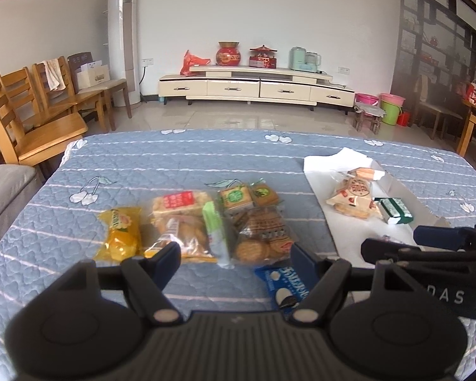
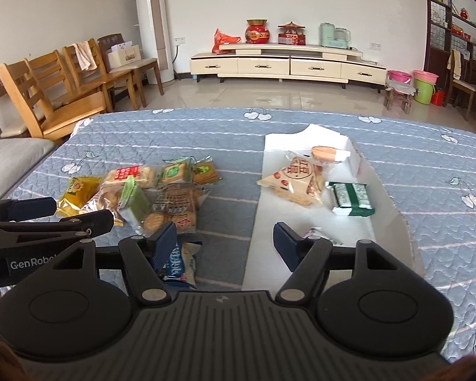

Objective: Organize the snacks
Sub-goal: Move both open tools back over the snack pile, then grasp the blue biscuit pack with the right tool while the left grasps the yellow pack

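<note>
Both grippers, left (image 1: 234, 255) and right (image 2: 224, 236), are spread and empty. Loose snacks (image 1: 187, 222) lie mid-table; box (image 2: 358, 158) toward the right edge. Pinch one packet by its seam, then lift.

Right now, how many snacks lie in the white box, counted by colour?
Beige packet: 1
Green and white packet: 1
Orange snack: 1
Pale packet, partly hidden by the right gripper: 1
Total: 4, all in the white box.
</note>
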`<act>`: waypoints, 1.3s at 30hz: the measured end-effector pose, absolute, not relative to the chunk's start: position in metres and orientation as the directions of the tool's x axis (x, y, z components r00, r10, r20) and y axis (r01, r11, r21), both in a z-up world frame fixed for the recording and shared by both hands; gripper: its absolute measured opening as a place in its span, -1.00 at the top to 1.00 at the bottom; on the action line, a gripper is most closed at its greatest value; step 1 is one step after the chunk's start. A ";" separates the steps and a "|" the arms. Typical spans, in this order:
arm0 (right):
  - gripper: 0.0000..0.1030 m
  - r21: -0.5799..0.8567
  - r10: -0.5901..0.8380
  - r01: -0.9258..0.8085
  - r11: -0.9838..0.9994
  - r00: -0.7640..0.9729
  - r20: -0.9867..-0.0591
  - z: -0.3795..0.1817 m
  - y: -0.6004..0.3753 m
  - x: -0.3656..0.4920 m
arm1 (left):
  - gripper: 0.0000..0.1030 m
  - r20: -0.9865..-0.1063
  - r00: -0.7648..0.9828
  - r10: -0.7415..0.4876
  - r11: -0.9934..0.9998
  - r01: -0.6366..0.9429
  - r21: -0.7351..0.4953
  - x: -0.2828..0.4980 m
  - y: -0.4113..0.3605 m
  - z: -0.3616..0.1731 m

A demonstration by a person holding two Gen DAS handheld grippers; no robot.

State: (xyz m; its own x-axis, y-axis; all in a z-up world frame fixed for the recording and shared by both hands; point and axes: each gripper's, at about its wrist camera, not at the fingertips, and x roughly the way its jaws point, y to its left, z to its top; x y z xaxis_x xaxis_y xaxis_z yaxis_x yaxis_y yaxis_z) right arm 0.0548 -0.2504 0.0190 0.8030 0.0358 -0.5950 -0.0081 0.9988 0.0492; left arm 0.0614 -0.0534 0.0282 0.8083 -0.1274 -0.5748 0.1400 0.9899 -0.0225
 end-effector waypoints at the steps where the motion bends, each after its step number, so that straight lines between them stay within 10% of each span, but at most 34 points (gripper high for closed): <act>1: -0.65 0.050 0.039 -0.012 0.999 0.802 -0.596 0.018 -0.250 0.055 | -0.47 -0.576 0.808 -0.125 0.990 0.137 -0.023 0.062 -0.051 0.027; 25: -0.67 0.064 0.119 -0.102 0.993 0.764 -0.634 -0.008 -0.212 0.082 | -0.48 -0.617 0.783 -0.079 0.997 0.064 -0.047 0.065 0.001 0.004; 39: -1.00 0.085 0.121 -0.087 0.993 0.697 -0.707 -0.044 -0.220 0.080 | -0.71 -0.677 0.735 0.043 0.993 -0.106 -0.053 0.084 0.061 -0.027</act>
State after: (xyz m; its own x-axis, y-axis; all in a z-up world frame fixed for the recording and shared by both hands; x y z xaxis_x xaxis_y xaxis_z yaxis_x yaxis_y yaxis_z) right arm 0.0799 -0.2202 -0.0440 0.6972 0.1214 -0.7065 -0.0872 0.9926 0.0845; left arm 0.0839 0.0608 -0.0272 0.7347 0.0426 -0.6770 -0.1063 0.9929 -0.0528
